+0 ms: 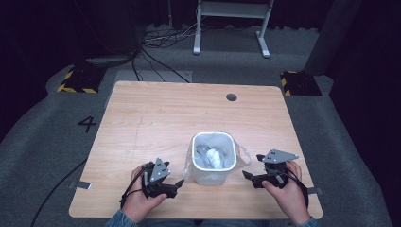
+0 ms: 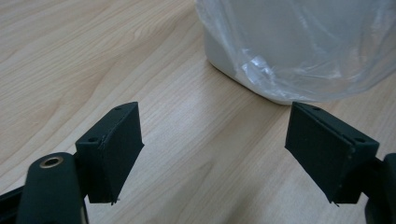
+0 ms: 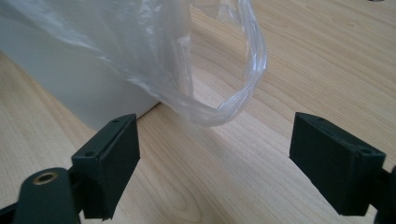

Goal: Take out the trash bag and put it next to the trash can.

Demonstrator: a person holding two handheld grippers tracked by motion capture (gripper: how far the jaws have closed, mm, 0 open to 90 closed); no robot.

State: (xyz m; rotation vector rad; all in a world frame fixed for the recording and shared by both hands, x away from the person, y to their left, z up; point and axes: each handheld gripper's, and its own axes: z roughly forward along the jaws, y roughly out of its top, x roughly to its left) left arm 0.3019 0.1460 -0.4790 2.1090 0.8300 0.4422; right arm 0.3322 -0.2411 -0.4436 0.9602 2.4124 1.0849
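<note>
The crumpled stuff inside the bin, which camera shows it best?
The high view: it looks down into the bin at the crumpled stuff. Both gripper views show the bin's outer wall and the bag hanging over it, not the inside.

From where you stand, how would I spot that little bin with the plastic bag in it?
Look at the wooden table, near the person's edge, between the two hand-held grippers. There stands a small white bin lined with a clear plastic bag that spills over its rim. It is the one upright container there, with crumpled white stuff inside.
</note>
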